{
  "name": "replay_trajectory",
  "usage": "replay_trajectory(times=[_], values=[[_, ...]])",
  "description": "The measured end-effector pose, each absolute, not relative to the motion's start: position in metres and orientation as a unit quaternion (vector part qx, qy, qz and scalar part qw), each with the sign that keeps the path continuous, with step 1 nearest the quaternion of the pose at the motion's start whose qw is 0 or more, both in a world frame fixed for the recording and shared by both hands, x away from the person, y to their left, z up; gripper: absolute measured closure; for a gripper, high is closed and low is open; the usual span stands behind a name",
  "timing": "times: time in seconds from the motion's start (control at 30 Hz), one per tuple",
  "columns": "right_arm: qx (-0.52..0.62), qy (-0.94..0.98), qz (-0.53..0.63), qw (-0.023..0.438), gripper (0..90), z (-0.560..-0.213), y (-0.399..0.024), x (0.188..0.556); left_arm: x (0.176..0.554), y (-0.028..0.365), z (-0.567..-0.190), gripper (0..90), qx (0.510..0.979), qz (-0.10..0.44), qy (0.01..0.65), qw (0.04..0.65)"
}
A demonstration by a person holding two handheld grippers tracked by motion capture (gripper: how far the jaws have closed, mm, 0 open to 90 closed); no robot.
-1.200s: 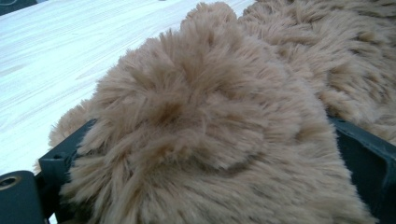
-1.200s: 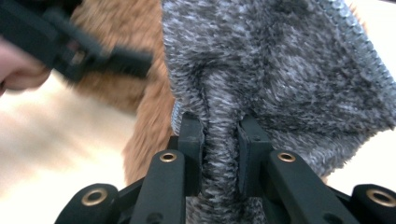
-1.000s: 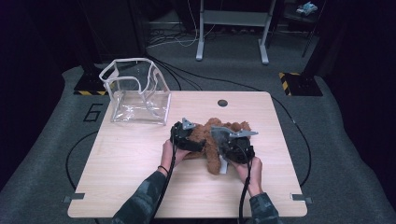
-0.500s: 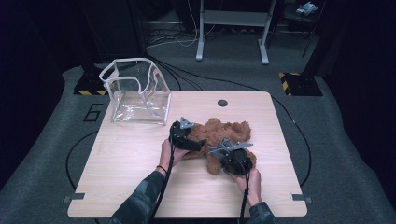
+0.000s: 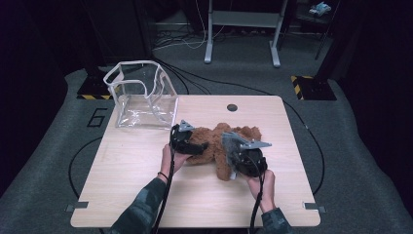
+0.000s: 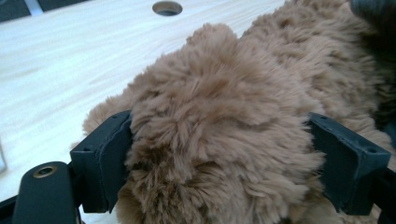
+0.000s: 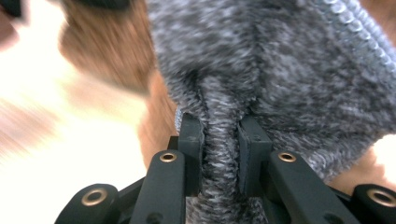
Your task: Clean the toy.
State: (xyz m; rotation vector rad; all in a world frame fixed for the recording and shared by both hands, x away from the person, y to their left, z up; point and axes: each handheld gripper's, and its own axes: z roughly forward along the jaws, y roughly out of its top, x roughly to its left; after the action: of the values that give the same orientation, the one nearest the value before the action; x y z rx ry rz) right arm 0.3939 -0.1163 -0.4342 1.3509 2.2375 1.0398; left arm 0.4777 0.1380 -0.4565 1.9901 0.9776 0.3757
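L gripper (image 6: 224, 154) jaws closing round teddy bear (image 5: 214, 146) to steady it; R gripper (image 7: 219, 154) beside it pinches bear's grey knit (image 7: 280, 70), prob. to pull off.

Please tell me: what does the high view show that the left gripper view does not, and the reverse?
High view: a clear bag at the table's far left, and the right claw on the bear. Left gripper view: the left claw up close; its jaws have just been closing, with fur pressed between the pads. Both: the brown bear, the table and its round hole.
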Motion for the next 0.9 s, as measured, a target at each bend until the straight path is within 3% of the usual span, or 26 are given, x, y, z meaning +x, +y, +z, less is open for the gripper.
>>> replay_trajectory(times=[0.13,0.27,0.7,0.9], values=[[0.462,0.787,0.370,0.173,74.3,-0.420,-0.102,0.406,0.478,0.136,-0.460,16.5,0.795,0.152,0.401,0.430],[0.475,0.791,0.356,0.150,74.5,-0.438,-0.087,0.418,0.478,0.135,-0.460,16.8,0.803,0.152,0.400,0.416],[0.467,0.822,0.312,0.093,74.9,-0.488,-0.092,0.375,0.477,0.135,-0.464,16.7,0.793,0.149,0.408,0.427],[0.472,0.812,0.327,0.106,74.7,-0.470,-0.103,0.372,0.477,0.135,-0.464,16.8,0.795,0.149,0.406,0.425]])
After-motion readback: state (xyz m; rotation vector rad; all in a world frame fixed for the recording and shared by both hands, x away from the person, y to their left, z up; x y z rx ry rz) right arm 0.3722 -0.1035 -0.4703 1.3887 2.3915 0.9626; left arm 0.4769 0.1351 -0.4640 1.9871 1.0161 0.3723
